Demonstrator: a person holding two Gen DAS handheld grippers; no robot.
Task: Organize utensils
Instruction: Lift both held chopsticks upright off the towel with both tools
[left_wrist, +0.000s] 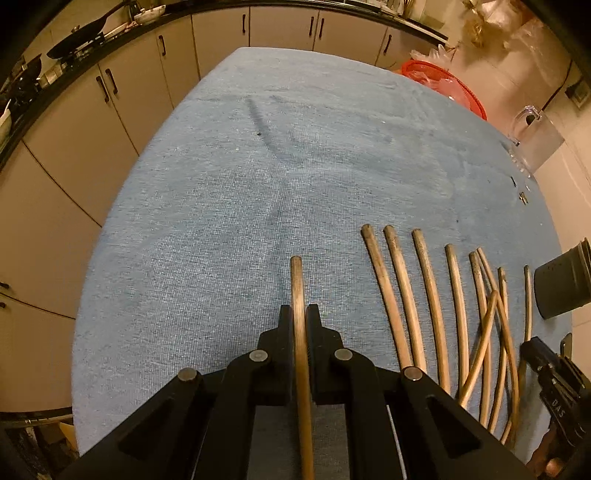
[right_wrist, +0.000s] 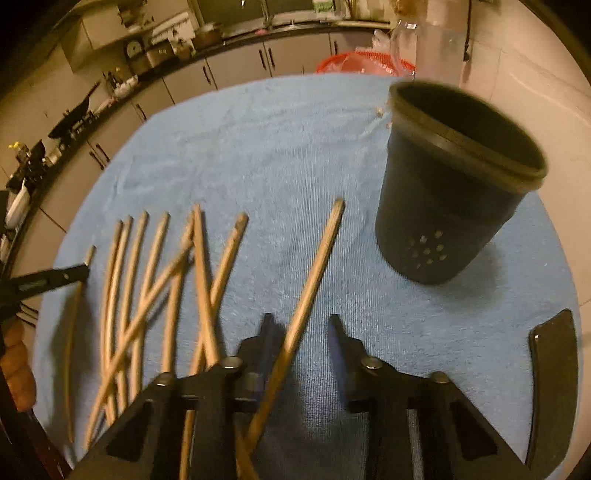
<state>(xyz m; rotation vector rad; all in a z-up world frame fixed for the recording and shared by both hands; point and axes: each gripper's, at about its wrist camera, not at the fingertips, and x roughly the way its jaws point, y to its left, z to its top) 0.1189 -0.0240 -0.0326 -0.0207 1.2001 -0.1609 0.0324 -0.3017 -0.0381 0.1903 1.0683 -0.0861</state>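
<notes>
Chopstick (left_wrist: 297, 295) pinched lengthwise in left gripper (left_wrist: 299, 314), tip pointing forward (right gripper (right_wrist: 301, 325) spread around another chopstick (right_wrist: 314, 273)).

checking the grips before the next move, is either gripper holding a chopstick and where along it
The left gripper is shut on one chopstick, gripped partway along the shaft. The right gripper is open, holding nothing.

A broad stretch of bare blue cloth (left_wrist: 229, 206) fills the centre and upper left of the left wrist view, offering open passage. Loose chopsticks (left_wrist: 436, 306) crowd the lower right there, some crossing. In the right wrist view a dark cup (right_wrist: 447, 206) blocks the upper right, with bare cloth between it and one slanting chopstick (right_wrist: 314, 273) at centre.
</notes>
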